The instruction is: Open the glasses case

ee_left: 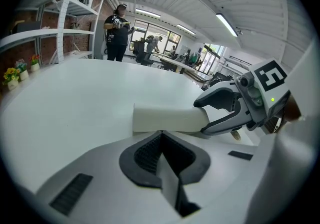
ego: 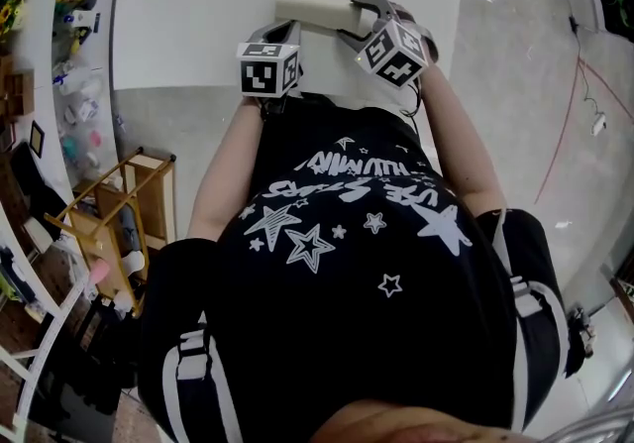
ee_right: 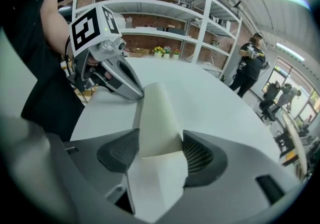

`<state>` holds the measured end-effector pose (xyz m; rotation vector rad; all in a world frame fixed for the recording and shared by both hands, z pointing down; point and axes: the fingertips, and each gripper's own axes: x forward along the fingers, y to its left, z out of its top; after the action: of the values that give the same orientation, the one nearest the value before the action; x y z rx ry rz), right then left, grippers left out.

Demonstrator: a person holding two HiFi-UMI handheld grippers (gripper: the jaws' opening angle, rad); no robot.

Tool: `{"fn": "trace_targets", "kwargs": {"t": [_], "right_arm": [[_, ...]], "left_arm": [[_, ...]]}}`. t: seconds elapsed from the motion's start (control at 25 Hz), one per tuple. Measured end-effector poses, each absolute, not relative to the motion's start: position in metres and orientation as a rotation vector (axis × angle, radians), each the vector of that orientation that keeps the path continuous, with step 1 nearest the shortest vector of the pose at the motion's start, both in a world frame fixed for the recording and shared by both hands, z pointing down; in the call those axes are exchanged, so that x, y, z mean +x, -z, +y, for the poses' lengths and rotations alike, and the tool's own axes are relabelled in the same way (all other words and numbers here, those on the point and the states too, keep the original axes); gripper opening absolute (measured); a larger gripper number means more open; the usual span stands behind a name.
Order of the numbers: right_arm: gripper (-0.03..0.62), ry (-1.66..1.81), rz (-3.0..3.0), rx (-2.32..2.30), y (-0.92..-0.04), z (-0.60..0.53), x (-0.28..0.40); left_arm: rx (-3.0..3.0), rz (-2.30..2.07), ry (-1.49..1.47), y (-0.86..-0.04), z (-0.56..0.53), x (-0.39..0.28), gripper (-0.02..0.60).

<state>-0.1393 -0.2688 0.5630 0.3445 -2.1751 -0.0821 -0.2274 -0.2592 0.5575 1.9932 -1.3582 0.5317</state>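
White table (ego: 198, 15) with glasses case (ego: 312, 7); shelving (ee_right: 160, 5) against brick wall (ee_right: 150, 21).

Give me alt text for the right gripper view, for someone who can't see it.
The right gripper clamps one end of a cream glasses case lying on a white table. The left gripper sits at the case's far end.

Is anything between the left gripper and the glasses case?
Nothing visible does. The left gripper, jaws shut, sits right at one end of the glasses case; the right gripper clamps the other end.
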Motion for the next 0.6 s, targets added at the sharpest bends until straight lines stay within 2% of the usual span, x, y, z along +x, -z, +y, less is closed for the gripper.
{"fn": "trace_targets", "kwargs": {"t": [0.6], "right_arm": [[0.276,0.015,-2.186,0.260,-0.5634,-0.2700,-0.1397]], "left_arm": [[1.995,-1.335,-0.525,-0.5587,-0.2598,-0.2281,0.012]]}}
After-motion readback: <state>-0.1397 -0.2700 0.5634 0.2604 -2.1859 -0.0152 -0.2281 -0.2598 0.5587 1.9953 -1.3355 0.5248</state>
